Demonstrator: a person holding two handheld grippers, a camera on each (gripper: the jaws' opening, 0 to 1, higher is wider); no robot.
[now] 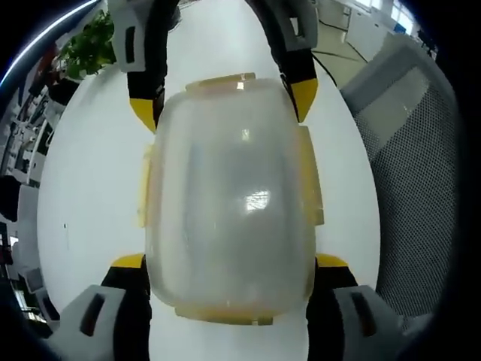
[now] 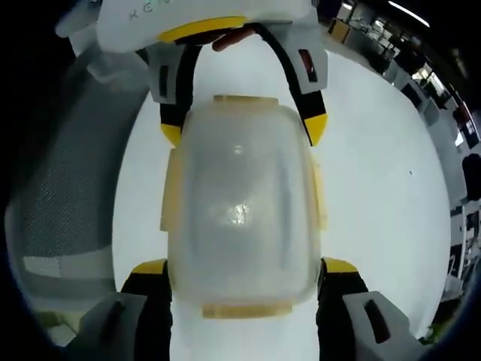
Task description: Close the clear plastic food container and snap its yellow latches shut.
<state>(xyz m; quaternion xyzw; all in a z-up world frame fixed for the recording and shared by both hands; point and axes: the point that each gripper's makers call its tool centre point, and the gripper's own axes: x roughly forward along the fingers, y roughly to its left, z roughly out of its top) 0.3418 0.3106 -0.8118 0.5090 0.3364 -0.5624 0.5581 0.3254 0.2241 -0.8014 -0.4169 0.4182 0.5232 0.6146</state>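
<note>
A white table (image 1: 90, 188) carries the lidded container (image 1: 229, 199), mid-frame. A plant (image 1: 90, 41) sits at 11 o'clock, a mesh chair (image 1: 417, 188) at 3 (office behind). The left gripper (image 1: 229, 263) and right gripper (image 2: 244, 267) clasp its opposite ends.

Bright, even illumination is recorded in both views, supplied from overhead; ceiling strip lights are seen at the upper right of the right gripper view. The white table (image 1: 90, 188) is rendered near overexposure, with surface detail washed out. Small specular highlights are noted on the lid of the clear container (image 1: 229, 203), a square reflection near its centre in the left gripper view and a fainter glint in the right gripper view (image 2: 240, 214). Shadows are soft and confined beneath the container and the jaws. Strong fisheye curvature is observed, the table edge being bowed. Peripheral background is blurred and compressed; the container, being close, is slightly soft.
</note>
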